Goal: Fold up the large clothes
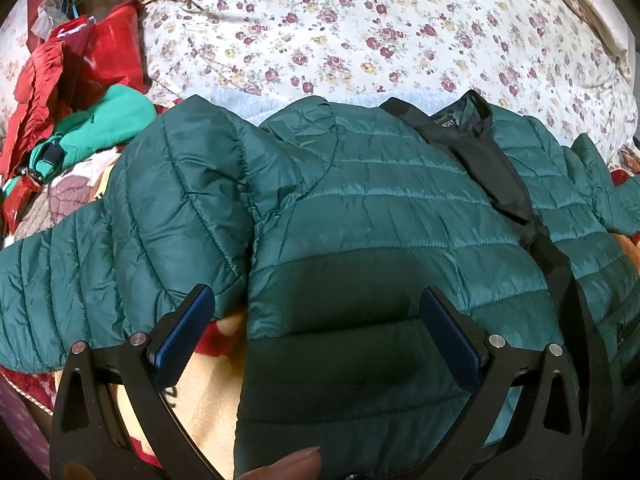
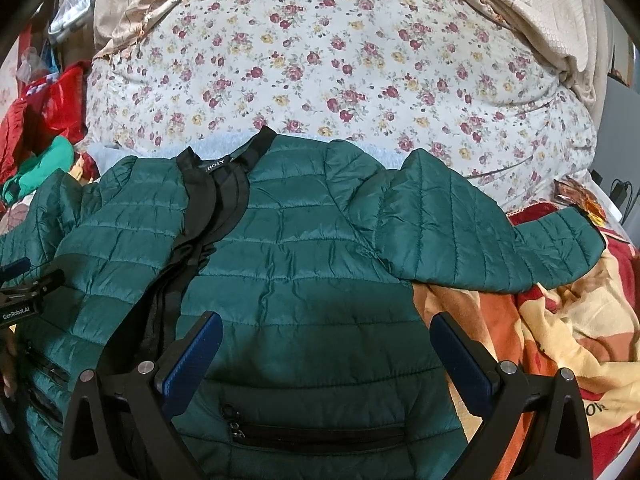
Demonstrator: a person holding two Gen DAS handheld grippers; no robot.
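Note:
A dark green quilted puffer jacket (image 1: 380, 208) (image 2: 288, 240) lies front-up and spread on the bed, black collar and zip line toward the far side. Its left sleeve (image 1: 120, 240) stretches out to the left, its right sleeve (image 2: 480, 232) to the right. My left gripper (image 1: 316, 312) hovers open over the jacket's lower left panel, nothing between its blue pads. My right gripper (image 2: 326, 340) hangs open above the lower right panel, just above a zipped pocket (image 2: 320, 434). The left gripper's body (image 2: 24, 296) shows at the right wrist view's left edge.
A floral quilt (image 1: 360, 32) (image 2: 340, 72) rises behind the jacket. Red and bright green clothes (image 1: 80, 92) are piled at the far left. An orange and cream patterned blanket (image 2: 560, 340) lies under the jacket. A fingertip (image 1: 292, 464) shows at the bottom edge.

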